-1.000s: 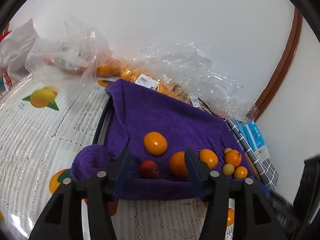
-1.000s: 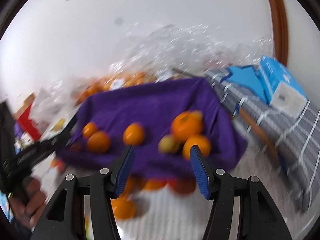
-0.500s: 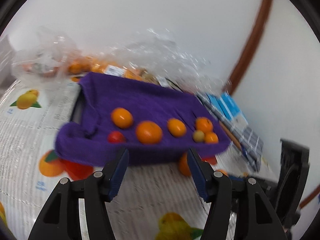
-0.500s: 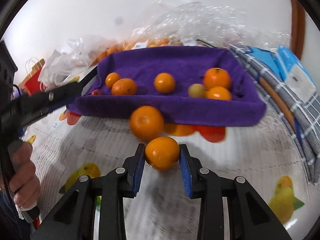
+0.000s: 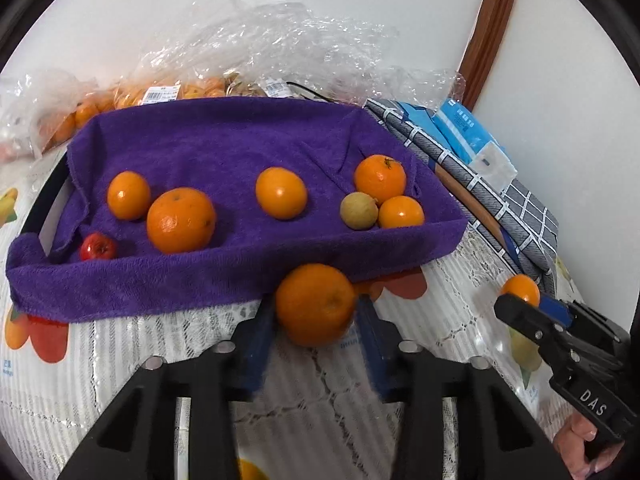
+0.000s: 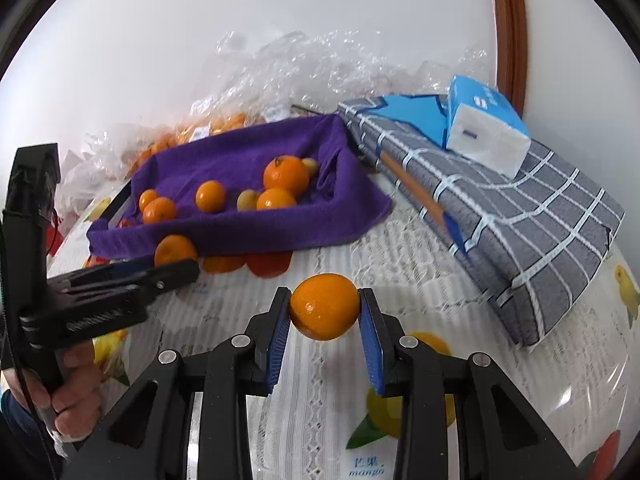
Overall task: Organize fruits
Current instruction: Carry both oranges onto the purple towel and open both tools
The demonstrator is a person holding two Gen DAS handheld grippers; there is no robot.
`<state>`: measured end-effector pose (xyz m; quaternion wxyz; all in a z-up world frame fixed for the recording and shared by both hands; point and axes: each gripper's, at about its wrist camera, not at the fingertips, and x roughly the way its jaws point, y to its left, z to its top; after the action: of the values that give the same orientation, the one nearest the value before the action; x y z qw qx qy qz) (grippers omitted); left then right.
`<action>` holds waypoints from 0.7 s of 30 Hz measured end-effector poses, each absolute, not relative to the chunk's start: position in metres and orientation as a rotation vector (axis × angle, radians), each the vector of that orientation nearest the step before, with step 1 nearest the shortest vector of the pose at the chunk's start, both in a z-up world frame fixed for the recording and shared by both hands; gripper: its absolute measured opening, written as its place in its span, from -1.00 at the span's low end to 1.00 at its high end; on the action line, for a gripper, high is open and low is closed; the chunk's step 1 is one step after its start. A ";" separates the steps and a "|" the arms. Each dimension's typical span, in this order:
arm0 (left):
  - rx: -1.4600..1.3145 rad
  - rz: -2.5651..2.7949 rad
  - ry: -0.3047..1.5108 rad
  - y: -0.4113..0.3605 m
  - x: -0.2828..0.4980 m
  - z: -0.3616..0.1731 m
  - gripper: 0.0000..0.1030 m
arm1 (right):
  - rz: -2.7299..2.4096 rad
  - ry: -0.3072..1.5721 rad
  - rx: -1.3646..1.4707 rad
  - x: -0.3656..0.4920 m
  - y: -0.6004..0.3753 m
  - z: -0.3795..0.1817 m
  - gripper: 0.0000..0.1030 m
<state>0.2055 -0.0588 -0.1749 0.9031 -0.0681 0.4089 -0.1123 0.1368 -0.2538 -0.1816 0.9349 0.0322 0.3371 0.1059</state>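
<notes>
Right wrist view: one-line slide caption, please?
Right gripper clamps an orange above the tablecloth, near the purple-towel tray.

Bright, even light; soft shadows, strong fisheye bending at edges, left gripper [image 5: 316,334] fingers motion-blurred.

Right gripper [image 6: 325,320]: blue pads clamp a small glossy orange mandarin [image 6: 325,306] above the white lace tablecloth [image 6: 420,280]. Purple towel-lined tray [image 6: 224,236] behind holds fruit. Left gripper [image 6: 160,268] beside a larger orange [image 6: 174,249].
</notes>
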 end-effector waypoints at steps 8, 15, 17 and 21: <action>-0.204 -0.228 0.798 -0.027 0.192 -0.156 -0.30 | 0.243 0.653 0.066 0.163 -0.231 -0.162 -0.34; -0.235 -0.109 0.739 0.034 0.220 -0.122 -0.29 | 0.267 0.601 0.052 0.203 -0.199 -0.137 -0.34; -0.226 -0.066 0.733 0.045 0.241 -0.117 -0.29 | 0.277 0.604 0.053 0.221 -0.189 -0.132 -0.34; -0.234 -0.021 0.739 0.059 0.280 -0.123 -0.29 | 0.289 0.618 0.036 0.259 -0.165 -0.131 -0.34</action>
<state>0.2802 0.0593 -0.1226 0.9258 -0.1142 0.3602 -0.0101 0.2594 -0.1645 -0.1310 0.9423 0.0177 0.3029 0.1417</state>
